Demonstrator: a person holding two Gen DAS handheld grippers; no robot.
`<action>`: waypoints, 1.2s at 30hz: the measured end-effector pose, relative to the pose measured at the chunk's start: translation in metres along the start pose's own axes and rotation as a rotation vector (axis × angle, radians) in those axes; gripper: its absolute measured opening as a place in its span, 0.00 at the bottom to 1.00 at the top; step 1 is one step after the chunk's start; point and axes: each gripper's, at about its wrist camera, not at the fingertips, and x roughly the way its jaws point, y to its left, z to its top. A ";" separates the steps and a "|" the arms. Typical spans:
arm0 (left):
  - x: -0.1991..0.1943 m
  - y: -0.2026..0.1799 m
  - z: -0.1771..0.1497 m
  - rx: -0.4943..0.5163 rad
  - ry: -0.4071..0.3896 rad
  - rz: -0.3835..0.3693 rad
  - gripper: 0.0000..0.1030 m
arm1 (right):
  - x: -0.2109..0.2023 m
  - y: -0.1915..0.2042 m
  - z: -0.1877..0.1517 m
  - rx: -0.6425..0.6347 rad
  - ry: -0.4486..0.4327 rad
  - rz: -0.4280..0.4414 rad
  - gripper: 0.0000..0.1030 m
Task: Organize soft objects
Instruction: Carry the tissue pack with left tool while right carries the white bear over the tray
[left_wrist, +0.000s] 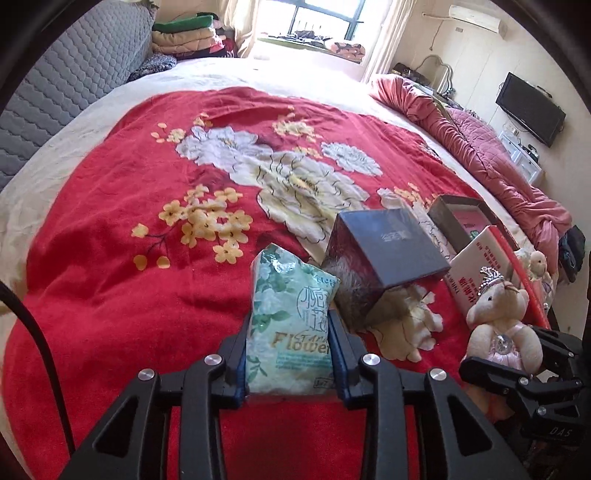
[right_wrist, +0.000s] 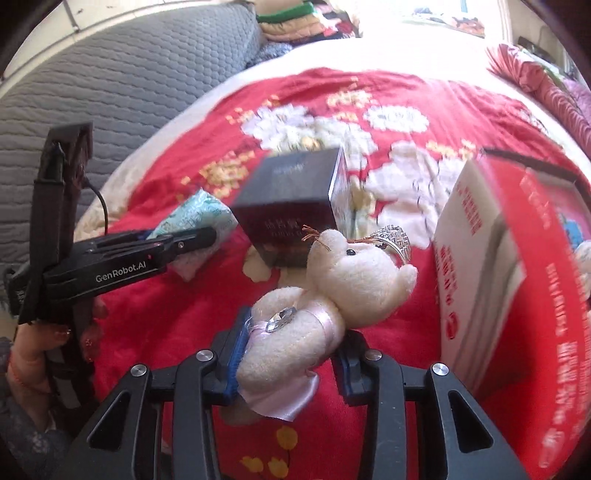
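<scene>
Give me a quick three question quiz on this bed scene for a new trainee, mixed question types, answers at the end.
1. True or false: the left gripper is closed on the green tissue pack.
2. What does the right gripper hold? A) dark box B) plush bear C) red blanket
3. Fill in: the plush bear wears a silver ____ on its head.

Key: 1 true; 2 B; 3 crown. The dark box lies tilted on the red blanket, unheld.
</scene>
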 end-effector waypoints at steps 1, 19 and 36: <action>-0.010 -0.004 0.002 0.004 -0.017 0.005 0.34 | -0.008 0.000 0.003 -0.003 -0.016 0.010 0.39; -0.070 -0.191 0.035 0.244 -0.110 -0.170 0.34 | -0.155 -0.103 0.010 0.096 -0.257 -0.150 0.39; 0.021 -0.326 0.044 0.367 0.033 -0.214 0.34 | -0.192 -0.217 -0.021 0.233 -0.276 -0.245 0.39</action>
